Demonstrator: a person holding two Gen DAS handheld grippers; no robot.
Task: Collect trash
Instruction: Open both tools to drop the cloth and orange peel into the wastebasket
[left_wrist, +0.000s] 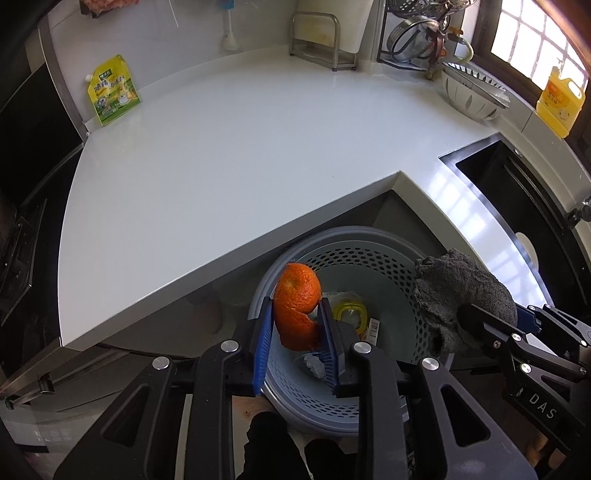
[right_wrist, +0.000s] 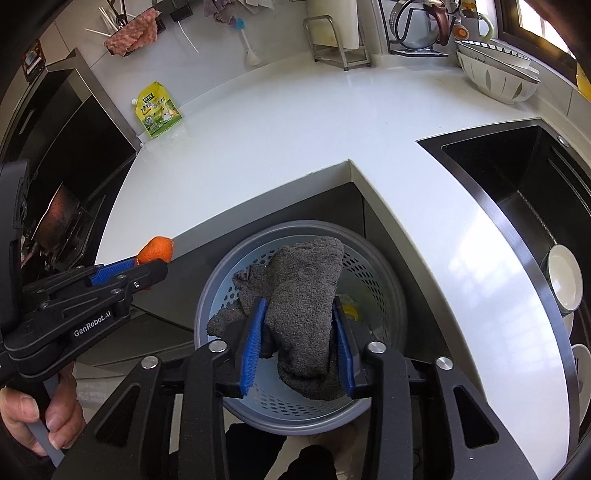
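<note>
A: Orange peel (left_wrist: 297, 306)? 
B: Between the left gripper (left_wrist: 295, 328) pads, touching both, hanging over the perforated bin (left_wrist: 369, 258) below the counter (left_wrist: 240, 155) corner.

A: Grey rag (right_wrist: 303, 295)?
B: Clamped in the right gripper (right_wrist: 299, 332), over the same bin.

A: Anything else?
B: Yellow pouch (left_wrist: 112, 90) at ten o'clock on the counter, sink (right_wrist: 517, 177) at two.
</note>
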